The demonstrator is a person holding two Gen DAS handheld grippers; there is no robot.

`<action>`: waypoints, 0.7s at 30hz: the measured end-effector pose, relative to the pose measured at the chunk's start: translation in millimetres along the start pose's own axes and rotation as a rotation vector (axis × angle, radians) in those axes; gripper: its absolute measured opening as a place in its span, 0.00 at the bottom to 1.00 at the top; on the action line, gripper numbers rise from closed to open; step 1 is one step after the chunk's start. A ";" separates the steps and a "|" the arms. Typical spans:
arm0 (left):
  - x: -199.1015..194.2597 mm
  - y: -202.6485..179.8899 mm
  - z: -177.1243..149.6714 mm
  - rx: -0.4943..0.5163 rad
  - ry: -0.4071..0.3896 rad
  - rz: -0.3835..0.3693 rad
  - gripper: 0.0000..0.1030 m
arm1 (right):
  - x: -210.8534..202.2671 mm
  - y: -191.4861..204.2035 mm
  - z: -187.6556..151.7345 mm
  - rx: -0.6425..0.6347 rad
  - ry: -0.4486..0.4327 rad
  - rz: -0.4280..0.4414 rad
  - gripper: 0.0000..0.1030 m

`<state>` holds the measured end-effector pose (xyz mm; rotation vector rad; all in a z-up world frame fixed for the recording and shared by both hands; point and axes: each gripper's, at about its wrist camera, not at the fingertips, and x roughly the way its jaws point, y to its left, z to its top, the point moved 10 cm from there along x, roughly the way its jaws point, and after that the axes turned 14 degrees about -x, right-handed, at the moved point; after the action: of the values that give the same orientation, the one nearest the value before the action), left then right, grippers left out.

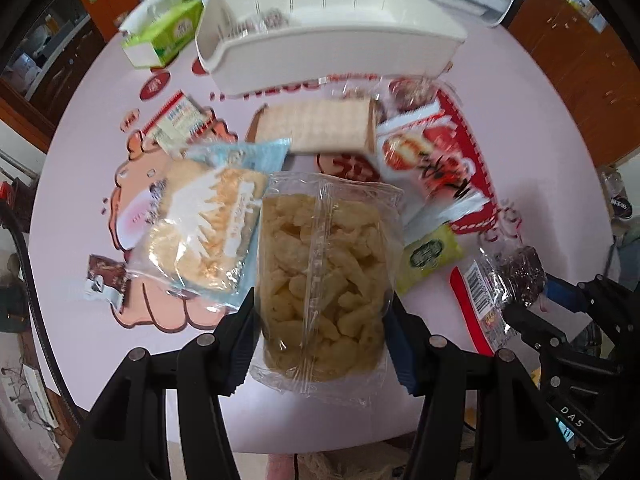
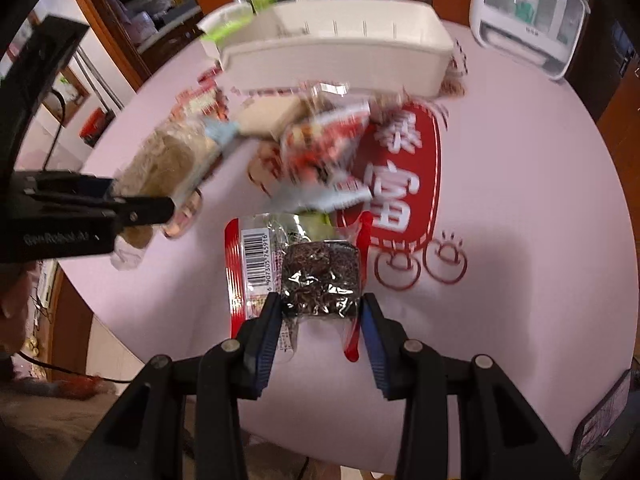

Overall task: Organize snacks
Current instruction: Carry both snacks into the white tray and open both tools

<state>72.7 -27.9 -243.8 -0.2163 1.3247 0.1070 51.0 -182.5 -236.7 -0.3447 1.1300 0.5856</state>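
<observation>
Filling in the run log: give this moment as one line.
left gripper: shut on clear crisps bag | right gripper: shut on dark snack pack | white bin: nearly empty

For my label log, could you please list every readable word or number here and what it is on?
"DAS": right gripper's body.
"6 907305 745916": barcode on the dark snack packet.
"GenRobot.AI", faint: left gripper's body.
One large red Chinese character, apparently "富": tablecloth.
Other snack wrappers: blurred, unreadable.

The white bin (image 1: 332, 36) is standing at the far side of the table (image 1: 540, 128), the tissue box (image 1: 164, 36) left of it. Snack packets (image 1: 320, 128) are lying before the bin, near the table's middle.
</observation>
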 end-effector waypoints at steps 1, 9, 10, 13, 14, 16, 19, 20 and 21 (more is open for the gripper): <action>-7.0 -0.7 2.8 -0.001 -0.012 -0.009 0.55 | -7.1 -0.2 7.4 0.002 -0.022 -0.001 0.39; -48.6 -15.1 29.1 0.004 -0.098 -0.049 0.55 | -41.4 -3.8 53.1 0.026 -0.147 -0.011 0.39; -55.7 -16.5 35.4 0.006 -0.115 -0.056 0.55 | -44.7 -4.7 60.3 0.029 -0.161 -0.010 0.39; -70.6 -18.5 52.2 0.014 -0.158 -0.072 0.55 | -53.3 -8.1 79.0 0.034 -0.193 -0.016 0.39; -77.3 -19.2 59.5 0.017 -0.178 -0.075 0.55 | -55.4 -9.6 84.8 0.035 -0.202 -0.021 0.39; -88.0 -20.5 72.5 0.023 -0.212 -0.078 0.55 | -61.9 -13.1 100.9 0.039 -0.230 -0.034 0.39; -106.2 -19.0 95.8 0.034 -0.269 -0.072 0.55 | -72.6 -21.8 124.9 0.048 -0.275 -0.052 0.39; -114.0 -18.1 105.2 0.036 -0.293 -0.069 0.55 | -76.2 -24.7 131.7 0.053 -0.287 -0.056 0.39; -122.4 -17.0 115.2 0.037 -0.318 -0.067 0.55 | -80.4 -27.2 139.3 0.057 -0.302 -0.062 0.39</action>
<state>155.9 -13.9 -97.4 -0.2024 1.0018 0.0569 146.5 -150.3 -108.5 -0.2323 0.8403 0.5296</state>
